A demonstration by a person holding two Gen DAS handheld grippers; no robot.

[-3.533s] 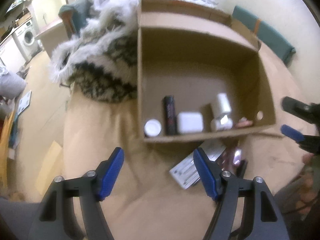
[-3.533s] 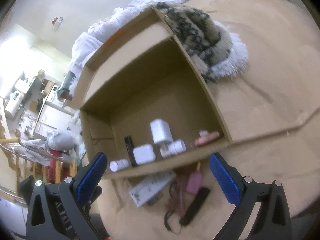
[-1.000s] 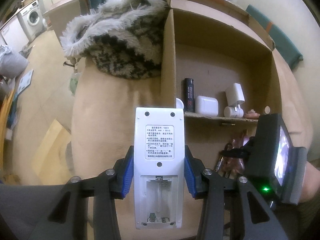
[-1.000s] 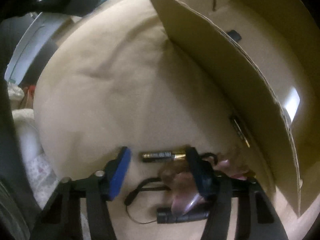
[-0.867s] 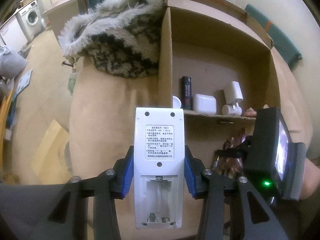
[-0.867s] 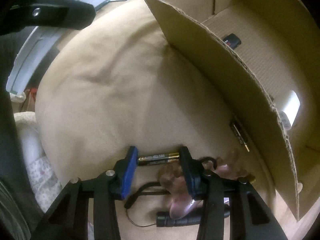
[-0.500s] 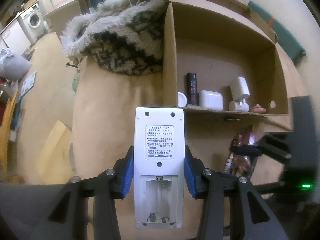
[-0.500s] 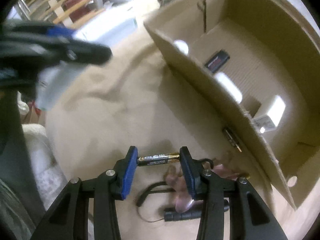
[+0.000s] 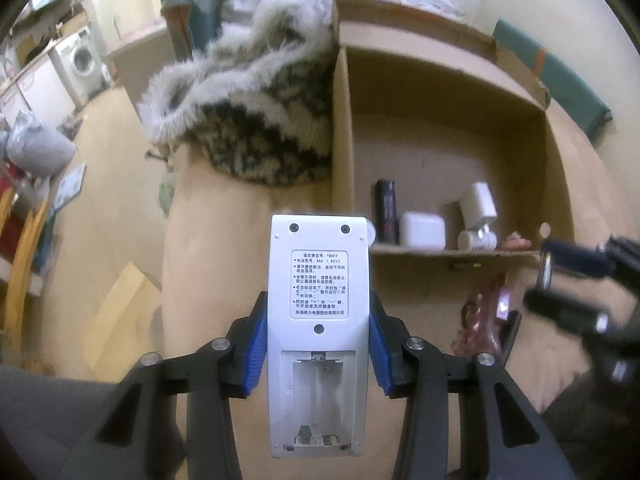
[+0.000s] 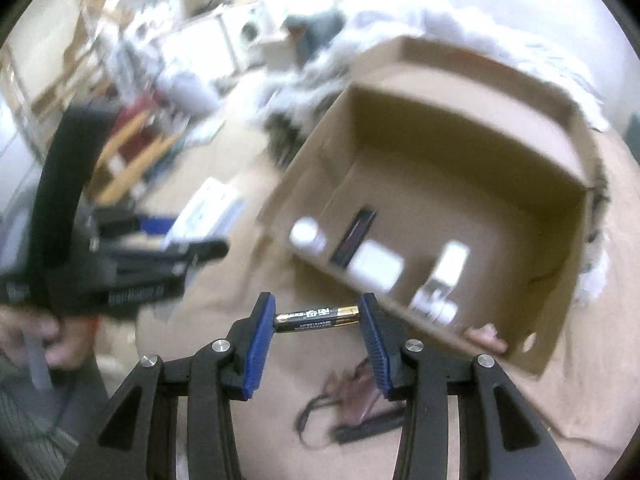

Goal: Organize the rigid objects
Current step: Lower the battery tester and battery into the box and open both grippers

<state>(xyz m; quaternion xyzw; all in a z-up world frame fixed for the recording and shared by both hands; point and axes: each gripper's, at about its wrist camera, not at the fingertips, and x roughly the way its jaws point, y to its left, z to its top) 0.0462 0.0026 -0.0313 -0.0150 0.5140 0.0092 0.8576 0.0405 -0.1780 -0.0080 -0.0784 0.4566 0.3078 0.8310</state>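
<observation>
left claw [image 9: 318, 344]: clamped on white remote [image 9: 319, 300], battery bay open, held above bed | right claw [image 10: 317, 330]: just closed end-to-end on AAA battery [image 10: 320, 317], near cardboard box [image 10: 460, 152] | handling: light, rigid, slick; grip flat sides

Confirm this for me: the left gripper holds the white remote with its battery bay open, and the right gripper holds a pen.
Not a pen. The right wrist view shows the right gripper clamping a battery end to end. The rest holds: the left gripper holds the white remote, battery bay open.
</observation>
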